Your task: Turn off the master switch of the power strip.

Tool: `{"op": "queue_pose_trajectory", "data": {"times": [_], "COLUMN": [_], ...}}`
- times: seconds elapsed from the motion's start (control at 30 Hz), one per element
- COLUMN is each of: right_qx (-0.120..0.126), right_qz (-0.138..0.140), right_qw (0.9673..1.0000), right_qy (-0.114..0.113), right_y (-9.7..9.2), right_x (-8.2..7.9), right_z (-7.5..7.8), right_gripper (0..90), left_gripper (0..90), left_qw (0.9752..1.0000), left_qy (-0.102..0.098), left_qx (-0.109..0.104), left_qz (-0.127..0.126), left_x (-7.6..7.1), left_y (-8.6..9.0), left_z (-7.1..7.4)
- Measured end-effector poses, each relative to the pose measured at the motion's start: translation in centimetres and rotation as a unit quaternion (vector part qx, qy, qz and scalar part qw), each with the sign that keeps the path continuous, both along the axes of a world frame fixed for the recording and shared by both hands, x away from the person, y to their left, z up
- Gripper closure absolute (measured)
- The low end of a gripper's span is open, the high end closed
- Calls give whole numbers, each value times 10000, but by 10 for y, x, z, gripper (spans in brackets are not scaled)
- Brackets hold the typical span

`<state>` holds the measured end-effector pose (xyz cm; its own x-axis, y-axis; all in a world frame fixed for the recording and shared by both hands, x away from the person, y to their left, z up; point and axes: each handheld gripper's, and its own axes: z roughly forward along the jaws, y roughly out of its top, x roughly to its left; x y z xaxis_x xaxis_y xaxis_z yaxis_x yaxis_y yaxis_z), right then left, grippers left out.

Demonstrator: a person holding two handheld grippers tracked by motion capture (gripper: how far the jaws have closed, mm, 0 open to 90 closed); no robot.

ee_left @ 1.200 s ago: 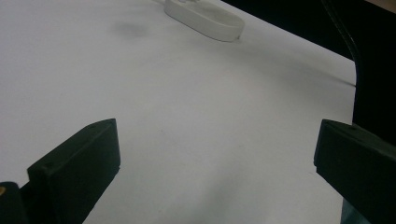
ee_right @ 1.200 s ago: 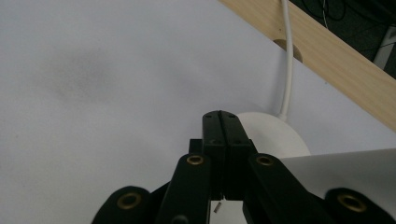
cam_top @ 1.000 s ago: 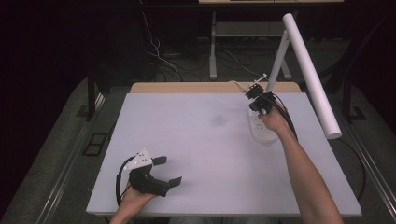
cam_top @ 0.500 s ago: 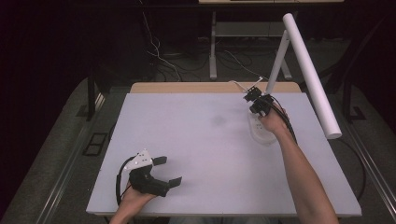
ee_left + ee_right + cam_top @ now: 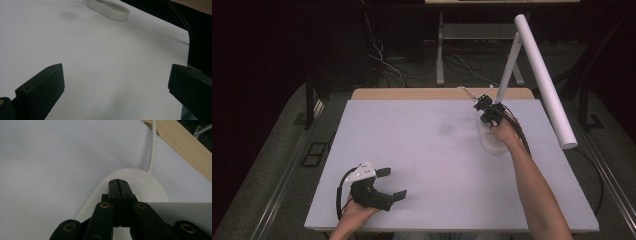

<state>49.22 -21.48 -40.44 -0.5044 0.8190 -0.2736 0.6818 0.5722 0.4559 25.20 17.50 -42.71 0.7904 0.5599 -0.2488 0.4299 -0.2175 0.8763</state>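
Right hand-held gripper [image 5: 118, 185] has its jaws shut with nothing between them, tips down on the lamp base [image 5: 490, 141] at the worktop's [image 5: 422, 150] far right, probably pressing its switch. Best to push straight down, gently. Left hand-held gripper [image 5: 387, 183] rests open near the front edge.

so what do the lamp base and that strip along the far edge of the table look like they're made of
The lamp base looks like white plastic with a smooth, slightly satin finish: rounded moulded edge, even colour, soft sheen. The strip at the table's far edge looks like light wood or a wood-look laminate: tan with faint lengthwise grain. The pictures cannot settle which.
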Motion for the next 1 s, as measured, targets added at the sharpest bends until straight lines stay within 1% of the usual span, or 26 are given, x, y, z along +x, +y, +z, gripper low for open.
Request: {"op": "queue_pose_trajectory", "data": {"times": [0.03, 0.17, 0.33, 0.47, 0.57, 0.63, 0.73, 0.77, 0.87, 1.0], "right_qx": [41, 45, 61, 74, 176, 181, 155, 113, 208, 183], "right_qz": [13, 6, 31, 41, 1, -16, 9, 52, 13, 33], "right_qw": [10000, 10000, 10000, 10000, 9998, 9998, 9998, 9998, 9996, 9996], "right_qy": [18, 46, -54, -45, -47, -42, -82, -143, -187, -200], "right_y": [-1, -1, -2, -3, -5, -5, -4, -4, -6, -5], "right_x": [0, 0, -2, -2, -1, -2, -3, -4, -6, -6], "right_z": [0, -2, -3, -3, -3, -3, -4, -5, -5, -6], "right_gripper": [896, 897, 899, 900, 900, 900, 900, 900, 900, 900], "left_gripper": [0, 0, 0, 0, 0, 0, 0, 0, 0, 0], "left_qw": [10000, 10000, 10000, 10000, 9999, 9999, 9999, 9999, 9999, 9998], "left_qy": [-8, 12, 18, 21, 40, 38, 40, 39, 55, 52], "left_qx": [13, 26, 52, 64, 100, 122, 125, 132, 134, 164], "left_qz": [-12, -26, -49, -49, -55, -69, -73, -77, -80, -120], "left_x": [0, 0, 0, 0, 0, 0, 0, 0, 0, 0], "left_y": [0, 0, -1, -1, -2, -2, -2, -2, -2, -3], "left_z": [0, -1, -1, -1, -1, -2, -2, -2, -2, -2]}}
